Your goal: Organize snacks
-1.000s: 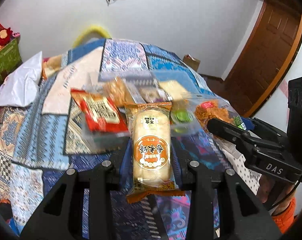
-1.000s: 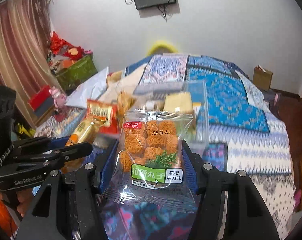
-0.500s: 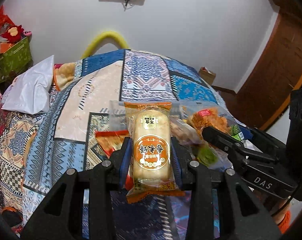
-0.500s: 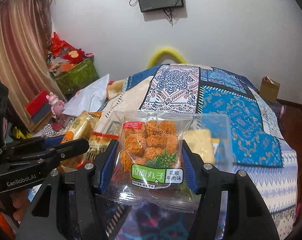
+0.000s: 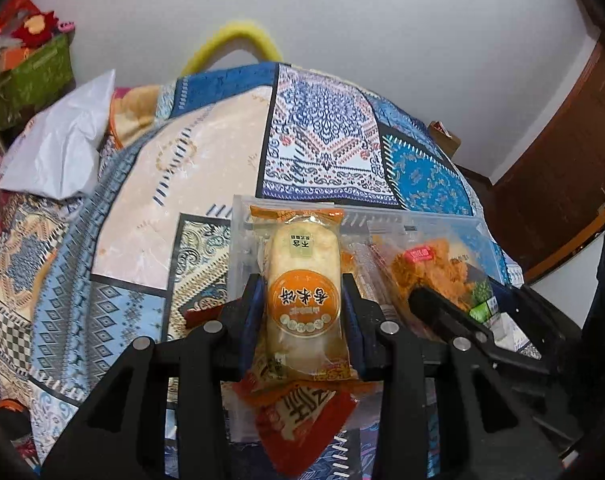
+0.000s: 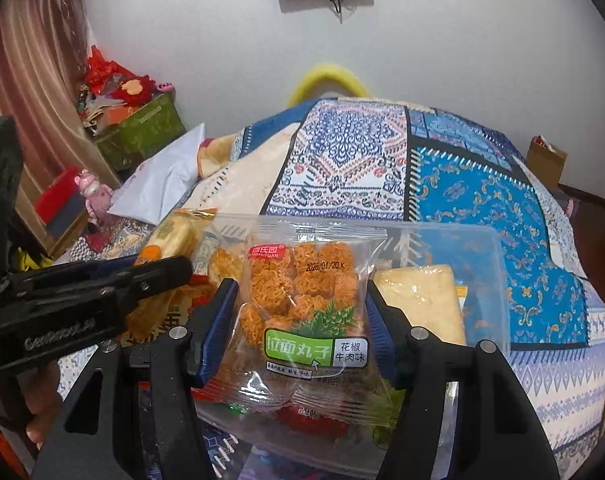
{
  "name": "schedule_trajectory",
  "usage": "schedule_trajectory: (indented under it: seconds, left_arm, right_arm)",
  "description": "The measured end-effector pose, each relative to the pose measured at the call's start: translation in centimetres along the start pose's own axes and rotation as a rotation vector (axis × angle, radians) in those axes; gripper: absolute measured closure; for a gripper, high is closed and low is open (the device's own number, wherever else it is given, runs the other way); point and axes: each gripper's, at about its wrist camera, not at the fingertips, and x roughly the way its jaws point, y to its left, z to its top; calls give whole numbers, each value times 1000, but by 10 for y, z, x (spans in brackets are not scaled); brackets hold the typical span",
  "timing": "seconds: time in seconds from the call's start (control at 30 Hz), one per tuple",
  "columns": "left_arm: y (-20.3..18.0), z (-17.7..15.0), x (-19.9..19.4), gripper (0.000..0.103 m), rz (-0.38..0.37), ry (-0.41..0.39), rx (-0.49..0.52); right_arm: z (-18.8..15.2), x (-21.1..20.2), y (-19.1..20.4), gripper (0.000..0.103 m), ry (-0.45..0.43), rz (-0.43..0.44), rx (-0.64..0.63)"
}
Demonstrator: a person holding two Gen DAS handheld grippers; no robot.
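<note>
My left gripper (image 5: 302, 312) is shut on an orange-labelled rice cake packet (image 5: 302, 280) and holds it over a clear plastic bin (image 5: 470, 224) on the bed. My right gripper (image 6: 298, 316) is shut on a clear bag of orange noodle balls (image 6: 302, 284) with a green label, also over the bin (image 6: 478, 248). The right gripper shows at the right of the left wrist view (image 5: 454, 320); the left gripper shows at the left of the right wrist view (image 6: 114, 284). A red snack packet (image 5: 298, 416) lies under the left gripper. A pale yellow packet (image 6: 422, 300) lies in the bin.
The bin rests on a patchwork blue and beige quilt (image 5: 322, 140). A white plastic bag (image 5: 62, 148) lies at the bed's left. A green box (image 6: 142, 132) with red toys stands by the curtain. A wooden door (image 5: 562, 184) is at the right.
Both grippers have moved forward over the bin with their packets still held. The red packet and the bin's contents now lie closer and lower in both views.
</note>
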Motion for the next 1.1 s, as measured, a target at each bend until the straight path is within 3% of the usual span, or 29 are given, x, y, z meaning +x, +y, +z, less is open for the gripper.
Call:
schedule_trajectory:
  seconds: [0.23,0.57,0.77,1.0,1.1]
  left_arm:
    - [-17,-1,2,62,61,9,106]
    - [-25,-5,-31,55,35,-35,139]
    - [-34,-21,-77,55,33,-121,172]
    - [-45,-46,-160,54,-9,-287,175]
    - [-47,-58,-194,46,-29,-355,178]
  right_arm:
    - [1,-6,-5,35,-13,9,16]
    - [-5,-44,-5,34,-71,5,-2]
    - [-13,-88,2,34,-143,-21,-29]
    - [-20,-154,15,34,-249,-14,-44]
    - [-27,-186,23,34,-305,-16,-51]
